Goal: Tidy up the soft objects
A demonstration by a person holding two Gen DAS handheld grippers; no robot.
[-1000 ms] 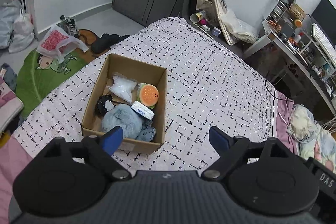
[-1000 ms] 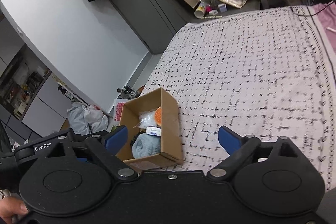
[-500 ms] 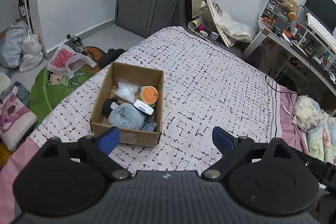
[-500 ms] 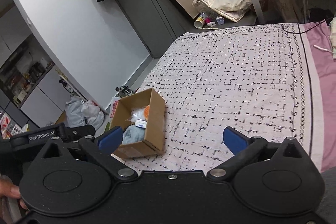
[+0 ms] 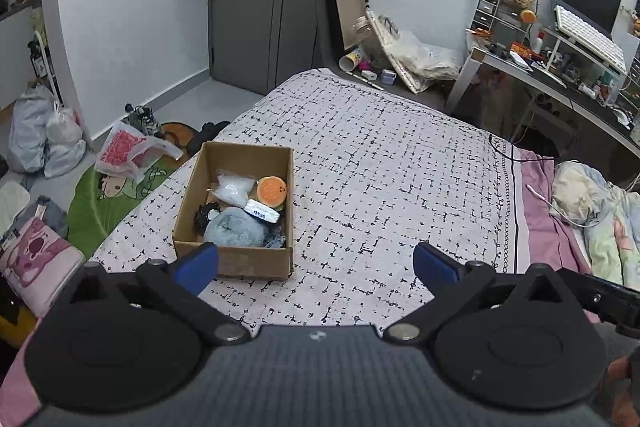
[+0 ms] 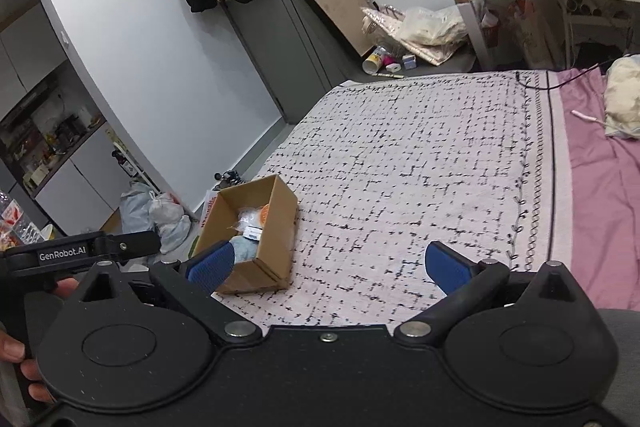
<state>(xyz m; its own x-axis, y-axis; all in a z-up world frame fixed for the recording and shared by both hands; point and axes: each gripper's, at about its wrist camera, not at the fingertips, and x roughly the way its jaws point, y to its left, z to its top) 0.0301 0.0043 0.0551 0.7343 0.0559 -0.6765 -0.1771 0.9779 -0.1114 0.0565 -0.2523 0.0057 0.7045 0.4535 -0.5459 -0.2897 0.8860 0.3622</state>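
An open cardboard box (image 5: 188, 203) stands on the patterned bedspread (image 5: 392, 167) near its left edge. It holds a blue-grey plush (image 5: 234, 233), an orange round plush (image 5: 272, 190), a clear plastic bag (image 5: 233, 187), a white tissue pack (image 5: 262, 211) and a black item (image 5: 204, 215). My left gripper (image 5: 316, 263) is open and empty, held back above the bed's near edge. My right gripper (image 6: 328, 265) is open and empty; the box (image 6: 280, 227) sits just past its left finger.
A desk (image 5: 560, 79) with monitor and keyboard stands at the right. Bags (image 5: 44, 143), shoes and a green mat (image 5: 104, 199) lie on the floor left of the bed. A crumpled blanket (image 5: 600, 211) lies on the pink sheet at right.
Both grippers have pulled back and up from the box, so the box looks smaller and farther. Both stay open and empty.
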